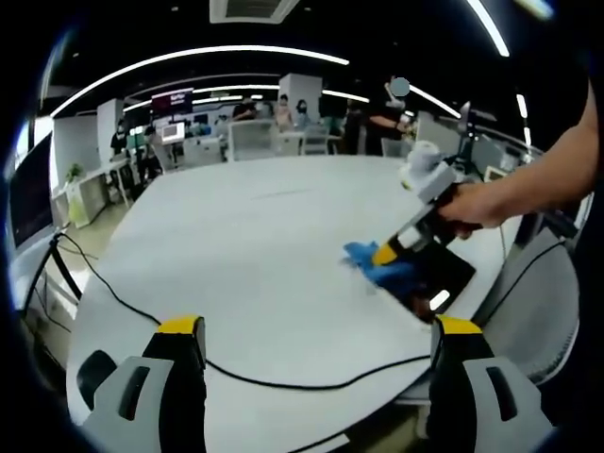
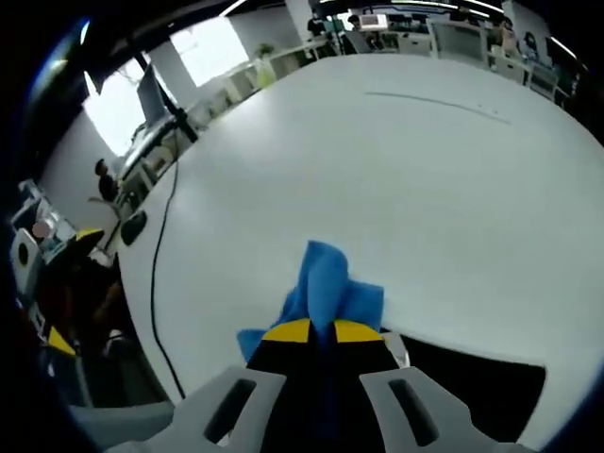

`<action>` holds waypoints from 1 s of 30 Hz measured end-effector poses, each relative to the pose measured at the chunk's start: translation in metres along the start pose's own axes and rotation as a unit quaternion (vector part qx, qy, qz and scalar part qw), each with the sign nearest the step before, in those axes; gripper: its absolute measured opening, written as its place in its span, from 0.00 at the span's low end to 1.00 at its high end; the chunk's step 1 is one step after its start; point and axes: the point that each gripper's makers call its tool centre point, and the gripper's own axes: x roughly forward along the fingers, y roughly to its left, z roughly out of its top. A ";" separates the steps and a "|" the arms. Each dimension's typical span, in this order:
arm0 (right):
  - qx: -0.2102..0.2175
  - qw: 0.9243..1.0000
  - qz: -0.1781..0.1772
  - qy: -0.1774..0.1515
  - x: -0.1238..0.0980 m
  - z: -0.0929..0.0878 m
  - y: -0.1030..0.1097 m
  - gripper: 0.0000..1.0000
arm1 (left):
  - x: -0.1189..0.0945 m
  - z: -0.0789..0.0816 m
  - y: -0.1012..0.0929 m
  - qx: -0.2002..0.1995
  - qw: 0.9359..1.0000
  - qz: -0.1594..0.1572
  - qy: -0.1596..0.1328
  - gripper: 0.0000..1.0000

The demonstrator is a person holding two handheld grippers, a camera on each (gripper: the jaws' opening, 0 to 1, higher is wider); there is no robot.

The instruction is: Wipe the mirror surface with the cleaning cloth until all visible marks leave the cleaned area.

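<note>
while the right claw [image 2: 321, 332] is clamped on the blue cleaning cloth [image 2: 326, 283], its jaws sit closed together with the cloth bunched between them and fanning out ahead of the tips. the cloth rests at the far-left edge of the dark mirror [image 2: 481, 387], which lies flat on the white table [image 2: 425, 170] near the table's right near corner. in the left gripper view, a hand [image 1: 477, 203] holds the right claw [image 1: 392, 253] down onto the cloth [image 1: 377, 269] and mirror [image 1: 439, 278].

the left claw [image 1: 316, 344] is open and holds nothing, hovering above the near table edge, well apart from the mirror. a black cable [image 1: 142, 311] runs across the near part of the table.

risks from this position:
- the mirror is not held down; wiping pressure could slide it toward the table edge.
- the cloth is bunched, so little of it contacts the glass; marks may be smeared rather than lifted.
- the jaw tips may scrape the glass if the cloth slips out.
</note>
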 end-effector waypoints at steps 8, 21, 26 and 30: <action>0.002 1.000 -0.002 -0.001 -0.002 -0.001 0.002 0.02 | -0.001 0.006 0.000 0.004 1.000 0.005 -0.008 1.00; -0.015 1.000 0.009 0.006 -0.013 -0.027 0.018 0.02 | 0.000 0.010 -0.007 0.001 1.000 0.005 -0.015 1.00; -0.037 0.999 -0.003 -0.008 -0.015 -0.032 0.021 0.01 | -0.001 0.006 -0.014 0.008 1.000 -0.002 -0.009 1.00; -0.031 0.999 -0.002 -0.009 -0.017 -0.034 0.022 0.02 | -0.004 0.009 -0.016 0.011 1.000 -0.002 -0.012 1.00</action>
